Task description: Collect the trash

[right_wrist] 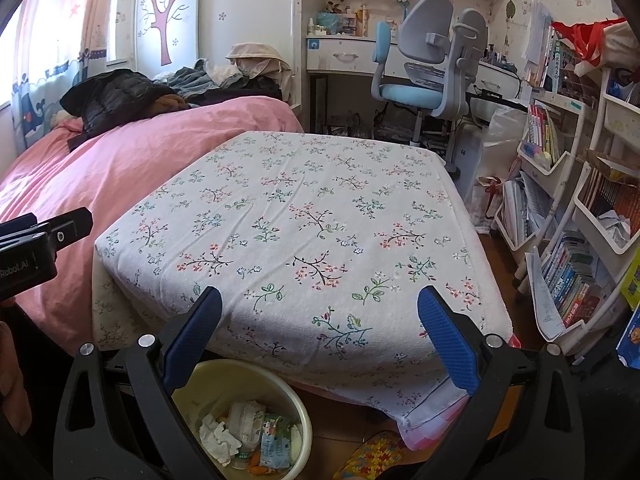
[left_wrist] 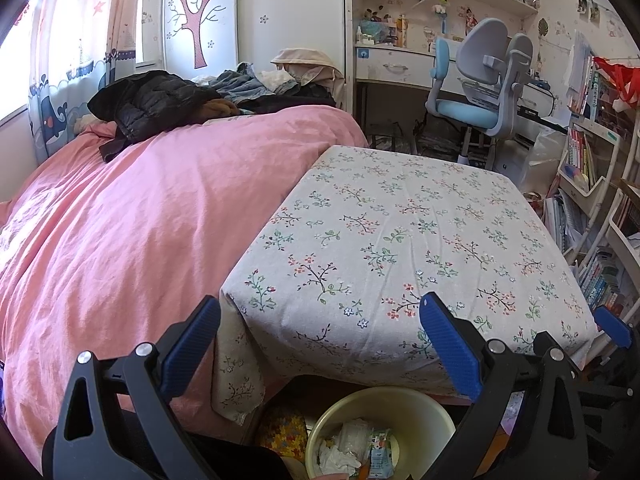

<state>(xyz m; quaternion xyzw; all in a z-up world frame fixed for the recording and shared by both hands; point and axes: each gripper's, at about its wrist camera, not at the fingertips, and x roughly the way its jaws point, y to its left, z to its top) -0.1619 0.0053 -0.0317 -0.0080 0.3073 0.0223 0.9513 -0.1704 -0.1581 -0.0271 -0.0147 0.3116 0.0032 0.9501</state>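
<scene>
A cream round bin (left_wrist: pixel 432 408) stands on the floor below the near edge of a table with a floral cloth (left_wrist: pixel 400 248). It holds crumpled white paper (left_wrist: pixel 340 456) and a small printed packet (left_wrist: pixel 380 452). It also shows in the right wrist view (right_wrist: pixel 280 384) with the paper (right_wrist: pixel 220 436) and packet (right_wrist: pixel 276 444). My left gripper (left_wrist: pixel 320 320) is open and empty above the bin and the table's near edge. My right gripper (right_wrist: pixel 320 312) is open and empty over the same edge, right of the bin. The right gripper's blue finger (left_wrist: pixel 612 324) shows at the left view's right edge.
A bed with a pink cover (left_wrist: pixel 140 208) and dark clothes (left_wrist: pixel 152 100) lies left of the table. A blue desk chair (right_wrist: pixel 420 68) and desk stand behind. White shelves of books (right_wrist: pixel 568 208) line the right. A patterned slipper (right_wrist: pixel 372 456) lies on the floor.
</scene>
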